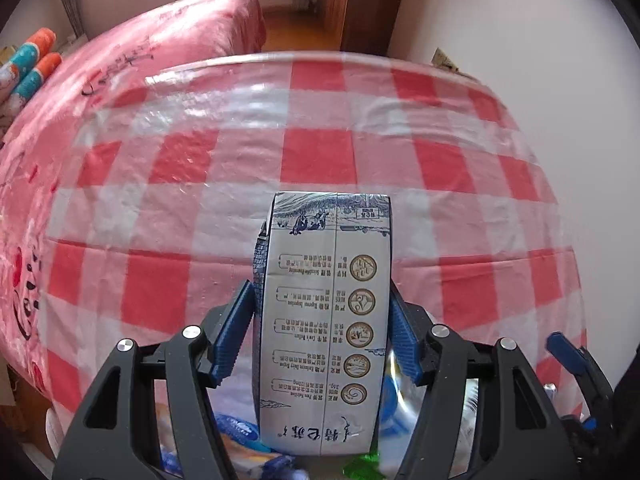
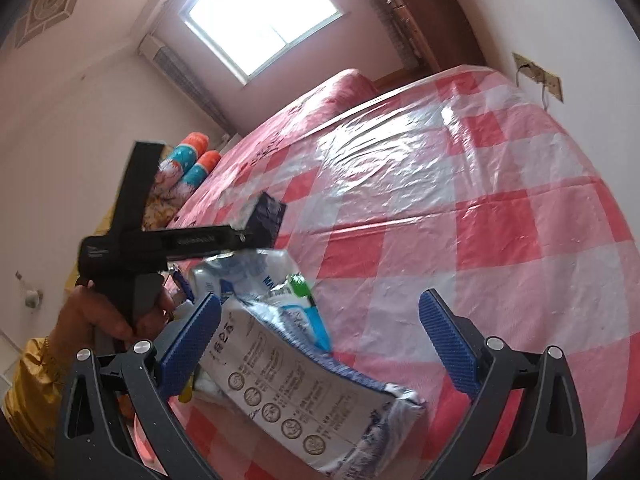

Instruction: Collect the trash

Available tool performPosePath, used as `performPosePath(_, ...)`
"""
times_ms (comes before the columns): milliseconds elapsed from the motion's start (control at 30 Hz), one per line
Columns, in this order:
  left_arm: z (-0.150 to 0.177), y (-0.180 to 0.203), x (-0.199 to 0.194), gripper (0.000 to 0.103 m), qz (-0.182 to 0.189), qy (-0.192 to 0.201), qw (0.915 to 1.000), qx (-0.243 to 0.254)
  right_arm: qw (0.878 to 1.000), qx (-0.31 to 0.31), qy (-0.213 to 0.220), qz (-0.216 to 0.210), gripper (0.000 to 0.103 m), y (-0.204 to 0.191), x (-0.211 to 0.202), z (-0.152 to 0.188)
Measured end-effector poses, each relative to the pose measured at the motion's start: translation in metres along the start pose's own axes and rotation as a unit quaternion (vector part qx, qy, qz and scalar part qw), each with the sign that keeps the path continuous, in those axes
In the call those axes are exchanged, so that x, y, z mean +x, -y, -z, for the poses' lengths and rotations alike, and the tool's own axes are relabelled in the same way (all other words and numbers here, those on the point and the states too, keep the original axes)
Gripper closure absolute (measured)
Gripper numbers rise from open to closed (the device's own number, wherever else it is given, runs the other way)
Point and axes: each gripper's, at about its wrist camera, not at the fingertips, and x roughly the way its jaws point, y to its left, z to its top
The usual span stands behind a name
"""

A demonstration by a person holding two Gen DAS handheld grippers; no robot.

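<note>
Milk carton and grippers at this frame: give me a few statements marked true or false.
1. The left gripper holds a milk carton between its blue pads. True.
2. The right gripper is clamped on a second carton. False: its jaws stand open, and the flattened carton only lies on the table beneath them.
3. The table wears a red and white checked cloth under clear plastic. True.
4. The table stands beside a bed with a pink cover. True.
5. The wrappers are spread all over the table. False: they sit in one pile at the near edge.
</note>
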Motion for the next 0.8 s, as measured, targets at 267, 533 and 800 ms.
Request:
performPosePath(267, 0.031, -0.013, -0.065, 0.031, -0.045, 0.073, 0.9963, 0.003, 0.998, -0.04, -0.034, 0.017, 0.005, -0.007, 0.013, 0.009)
performPosePath(533, 0.105, -0.033, -0.091, 0.025, -0.053, 0.067, 0.9958, -0.033, 0.998, -0.056, -0.032, 0.013, 0.005, -0.011, 0.013, 0.012)
performPosePath(800, 0.149, -0.038, -0.076, 0.024, -0.016, 0.052, 0.9969, -0.057, 0.996, -0.076, -0.052, 0.008, 0.005, -0.02, 0.019, 0.018)
